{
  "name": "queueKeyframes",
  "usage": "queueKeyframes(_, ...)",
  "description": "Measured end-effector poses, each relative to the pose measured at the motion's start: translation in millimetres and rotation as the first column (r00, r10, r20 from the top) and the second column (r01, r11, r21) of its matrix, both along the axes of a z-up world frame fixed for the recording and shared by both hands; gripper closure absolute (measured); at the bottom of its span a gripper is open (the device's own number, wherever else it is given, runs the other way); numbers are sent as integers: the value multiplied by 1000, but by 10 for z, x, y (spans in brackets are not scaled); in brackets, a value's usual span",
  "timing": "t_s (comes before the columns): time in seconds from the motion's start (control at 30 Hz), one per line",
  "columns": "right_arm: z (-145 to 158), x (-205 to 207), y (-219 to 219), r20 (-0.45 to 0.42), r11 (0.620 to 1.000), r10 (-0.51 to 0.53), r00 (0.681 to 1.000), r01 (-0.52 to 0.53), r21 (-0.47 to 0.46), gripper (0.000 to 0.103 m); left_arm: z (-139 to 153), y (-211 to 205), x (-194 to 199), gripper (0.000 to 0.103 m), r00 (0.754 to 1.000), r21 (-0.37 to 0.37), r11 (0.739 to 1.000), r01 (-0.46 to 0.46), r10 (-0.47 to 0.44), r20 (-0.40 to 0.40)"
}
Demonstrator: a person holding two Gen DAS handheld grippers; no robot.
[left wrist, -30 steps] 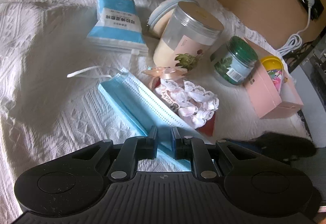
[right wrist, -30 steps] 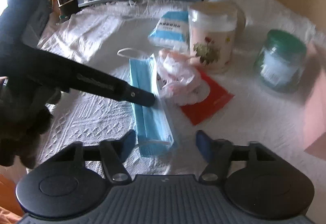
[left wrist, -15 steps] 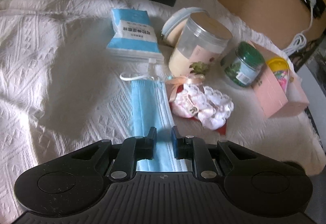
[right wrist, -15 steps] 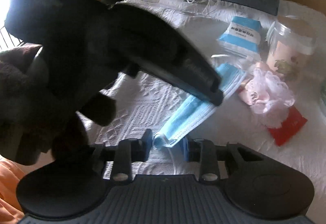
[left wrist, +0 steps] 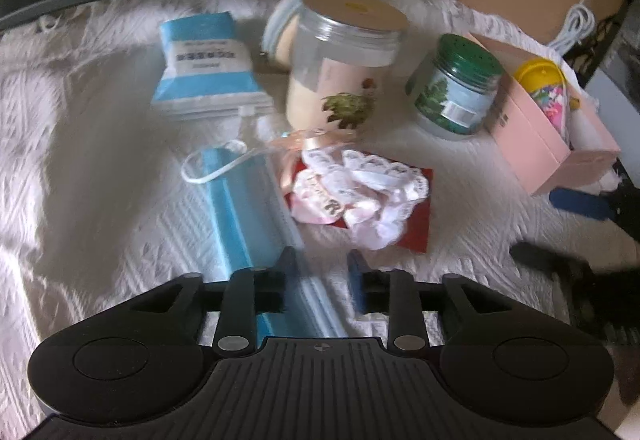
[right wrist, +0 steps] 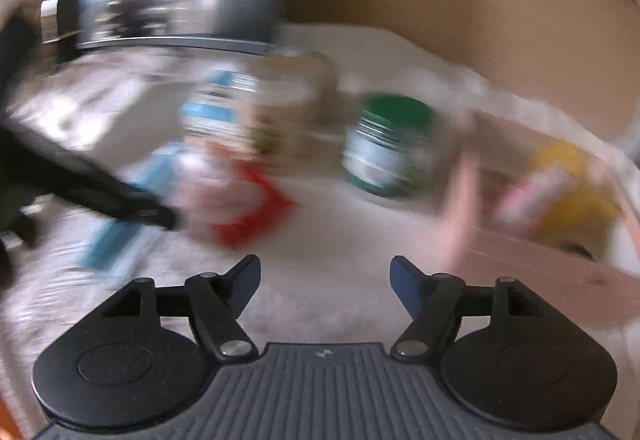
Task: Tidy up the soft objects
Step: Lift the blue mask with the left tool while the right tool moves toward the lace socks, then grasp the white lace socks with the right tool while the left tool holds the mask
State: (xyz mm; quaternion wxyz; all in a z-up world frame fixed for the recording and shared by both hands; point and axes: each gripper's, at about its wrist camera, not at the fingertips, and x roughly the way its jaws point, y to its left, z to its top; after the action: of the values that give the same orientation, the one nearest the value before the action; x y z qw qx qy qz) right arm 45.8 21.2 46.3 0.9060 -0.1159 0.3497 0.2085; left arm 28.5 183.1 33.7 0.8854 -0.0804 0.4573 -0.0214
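Note:
A folded blue face mask (left wrist: 240, 211) lies flat on the white quilted cloth (left wrist: 100, 199), its near end between the fingers of my left gripper (left wrist: 320, 272), which is open around it. A pink lacy pouch (left wrist: 360, 191) on a red card lies just right of the mask. My right gripper (right wrist: 324, 276) is open and empty above bare cloth; its view is blurred, with the mask (right wrist: 116, 244) at lower left and the other gripper's dark finger (right wrist: 120, 199) over it. The right gripper's blue fingertip (left wrist: 580, 201) shows at the right of the left wrist view.
Behind the mask stand a blue-white tissue pack (left wrist: 206, 67), a clear jar with a flower label (left wrist: 340, 67) and a green-lidded jar (left wrist: 456, 87). A pink box (left wrist: 532, 131) with a yellow item is at the right. A dark monitor stands at the back.
Both grippers have opened and let go of the mask, which now lies flat. The right gripper has swung right, away from the mask, toward the pink box.

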Motion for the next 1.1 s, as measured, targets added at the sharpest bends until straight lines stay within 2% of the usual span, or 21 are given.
queueKeyframes(0.07, -96, 121, -111, -29, 997, -71, 997, 70, -7, 31, -9, -52, 8, 47, 1000, -2, 1000, 20, -20, 2)
queueKeyframes(0.17, -221, 190, -236, -80, 991, -129, 988, 130, 14, 31, -28, -133, 4, 35, 998, 21, 998, 57, -57, 10)
queueKeyframes(0.2, -269, 193, -253, -94, 991, -135, 986, 137, 15, 27, -36, -157, -2, 32, 997, 28, 997, 70, -70, 10)
queueKeyframes(0.27, -302, 152, -269, -68, 989, -146, 987, 148, 19, 19, -44, -170, -7, 26, 996, 27, 996, 87, -87, 10)
queueKeyframes(0.37, -349, 100, -259, -45, 988, -148, 988, 150, 34, 11, -45, -168, -34, 26, 997, 25, 996, 81, -82, 14)
queueKeyframes(0.43, -372, 117, -238, -53, 990, -133, 990, 135, 32, 5, -40, -130, -76, 29, 999, 29, 999, 46, -47, 23)
queueKeyframes(0.5, -381, 142, -241, -65, 993, -112, 992, 114, 33, 0, -42, -63, -126, 39, 999, 49, 999, -1, -1, 38)
queueKeyframes(0.57, -382, 160, -216, -74, 994, -101, 992, 104, 31, 0, -36, 21, -138, 53, 998, 39, 998, -43, 41, 48)
queueKeyframes(0.67, -379, 176, -211, -85, 995, -97, 992, 100, 29, 0, -28, 102, -93, 60, 996, 47, 996, -80, 78, 51)
queueKeyframes(0.87, -387, 178, -200, -87, 995, -91, 992, 93, 21, 0, -18, 190, -81, 62, 987, 68, 985, -156, 152, 59)
queueKeyframes(0.93, -392, 169, -197, -78, 996, -88, 993, 90, 22, 0, -23, 239, -115, 55, 981, 80, 978, -190, 186, 55)
queueKeyframes(1.03, -395, 174, -195, -74, 996, -79, 994, 81, 24, 0, -53, 315, -168, 58, 974, 60, 974, -219, 216, 63)
queueKeyframes(1.1, -396, 174, -193, -72, 997, -76, 994, 78, 24, 0, -50, 324, -144, 48, 975, 26, 976, -214, 212, 61)
